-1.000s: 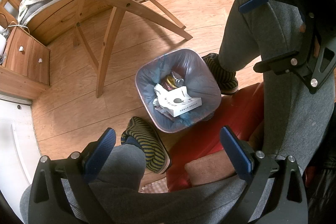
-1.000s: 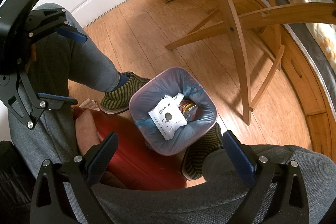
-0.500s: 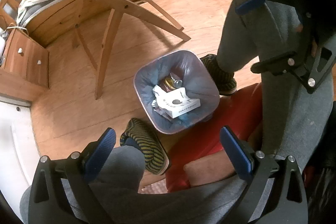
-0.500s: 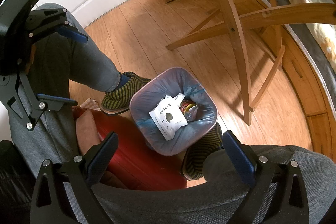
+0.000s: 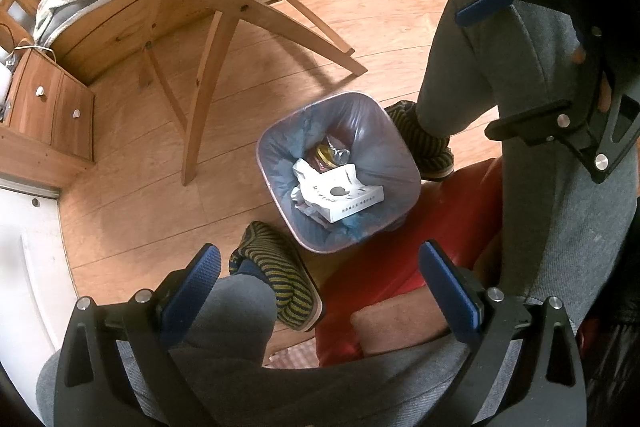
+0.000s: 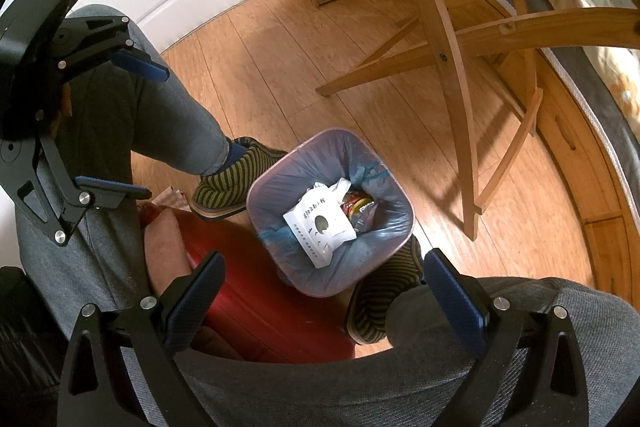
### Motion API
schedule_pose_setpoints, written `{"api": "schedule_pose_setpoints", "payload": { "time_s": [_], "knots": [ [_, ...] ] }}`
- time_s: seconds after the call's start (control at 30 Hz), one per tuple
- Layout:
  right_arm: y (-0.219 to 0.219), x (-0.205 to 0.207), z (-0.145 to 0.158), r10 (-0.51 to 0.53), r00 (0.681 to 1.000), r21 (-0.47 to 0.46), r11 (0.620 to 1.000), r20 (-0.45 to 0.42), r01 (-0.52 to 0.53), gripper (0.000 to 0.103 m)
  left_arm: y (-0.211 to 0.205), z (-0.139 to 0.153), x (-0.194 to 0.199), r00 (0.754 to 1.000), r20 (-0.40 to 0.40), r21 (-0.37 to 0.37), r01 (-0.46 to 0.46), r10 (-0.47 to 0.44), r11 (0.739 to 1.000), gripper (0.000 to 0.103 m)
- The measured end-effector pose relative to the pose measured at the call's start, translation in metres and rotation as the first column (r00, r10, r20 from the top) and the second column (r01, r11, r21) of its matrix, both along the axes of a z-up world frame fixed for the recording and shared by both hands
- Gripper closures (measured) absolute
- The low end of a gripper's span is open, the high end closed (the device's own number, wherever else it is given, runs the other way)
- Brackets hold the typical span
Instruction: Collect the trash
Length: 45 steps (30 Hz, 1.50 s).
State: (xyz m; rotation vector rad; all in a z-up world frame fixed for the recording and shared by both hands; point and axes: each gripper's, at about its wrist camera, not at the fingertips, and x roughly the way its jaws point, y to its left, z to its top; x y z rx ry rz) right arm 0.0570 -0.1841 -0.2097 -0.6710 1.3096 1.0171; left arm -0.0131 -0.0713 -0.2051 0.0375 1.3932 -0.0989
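Little has moved since a second ago: the left gripper (image 5: pixel 318 277) has drifted slightly, so the trash bin (image 5: pixel 404 163) sits a touch lower in its view; the right gripper (image 6: pixel 320 281) has stayed put. Both sets of jaws are spread wide and hold nothing. The lined bin stands on the floor ahead of and below both jaws, between the person's slippers. A white box (image 6: pixel 320 227) and wrappers already lie inside. Bagging up the liner probably remains.
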Motion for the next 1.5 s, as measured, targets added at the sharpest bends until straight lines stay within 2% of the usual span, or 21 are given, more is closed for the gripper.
{"api": "schedule_pose_setpoints", "payload": {
  "time_s": [1.2,1.37,1.5],
  "knots": [
    [0.0009,-0.0016,-0.0003,-0.002,1.0,0.0,1.0,0.002,0.002,0.003,-0.0011,-0.0007,-0.0001,1.0,-0.002,0.004,0.001,-0.001,1.0,0.005],
    [0.0014,-0.0018,0.0002,-0.002,1.0,0.001,1.0,0.002,0.002,0.003,-0.0038,0.0043,-0.0035,0.999,0.03,-0.029,0.03,-0.029,0.999,0.005],
    [0.001,-0.0016,-0.0003,-0.002,1.0,0.001,1.0,0.001,0.002,0.003,-0.0033,0.0009,-0.0062,0.999,0.031,-0.02,0.027,-0.027,0.999,0.005]
  ]
}}
